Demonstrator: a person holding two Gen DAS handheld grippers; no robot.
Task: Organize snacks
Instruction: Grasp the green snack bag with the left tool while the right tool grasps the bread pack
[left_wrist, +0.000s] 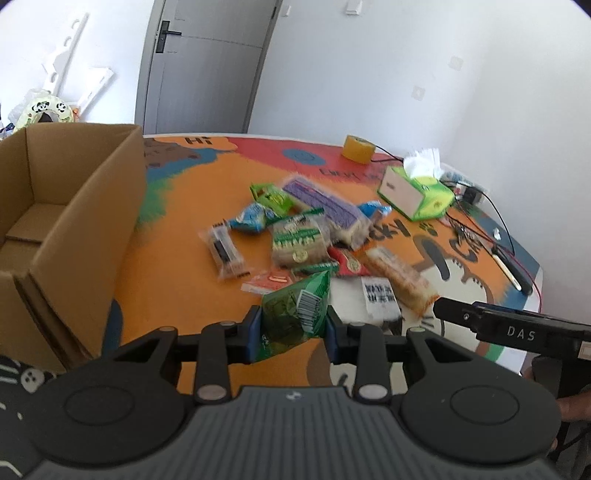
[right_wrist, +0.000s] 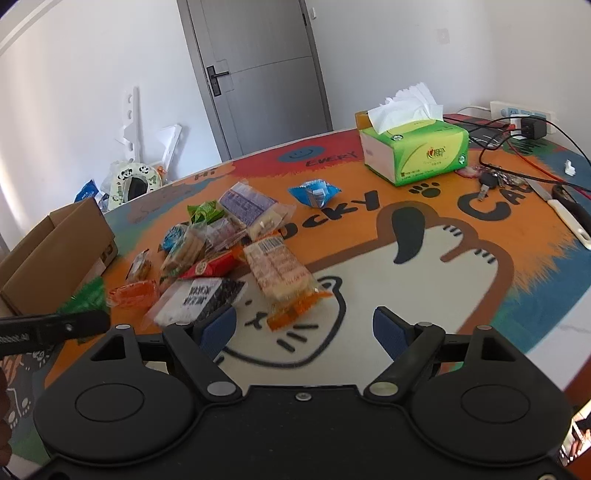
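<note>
The left gripper (left_wrist: 293, 334) is squeezing a green snack bag (left_wrist: 295, 314) just above the mat (left_wrist: 177, 236), near the cardboard box (left_wrist: 70, 206). The right gripper (right_wrist: 304, 332) is hanging wide apart (nothing inside) beside the snack pile (right_wrist: 229, 251).

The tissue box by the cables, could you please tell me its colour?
Green and yellow tissue box, clearest in the right wrist view.

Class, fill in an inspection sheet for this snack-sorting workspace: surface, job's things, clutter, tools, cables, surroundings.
Surface: cartoon cat mat covering the table.
Job's things: snack pile loose on the mat; cardboard box open at left.
Clutter: tissue box, tape roll, keys.
Tools: left tool shut on green packet; right tool open, holding nothing.
Cables: black and red leads at the far right.
Surroundings: grey door, white walls.
</note>
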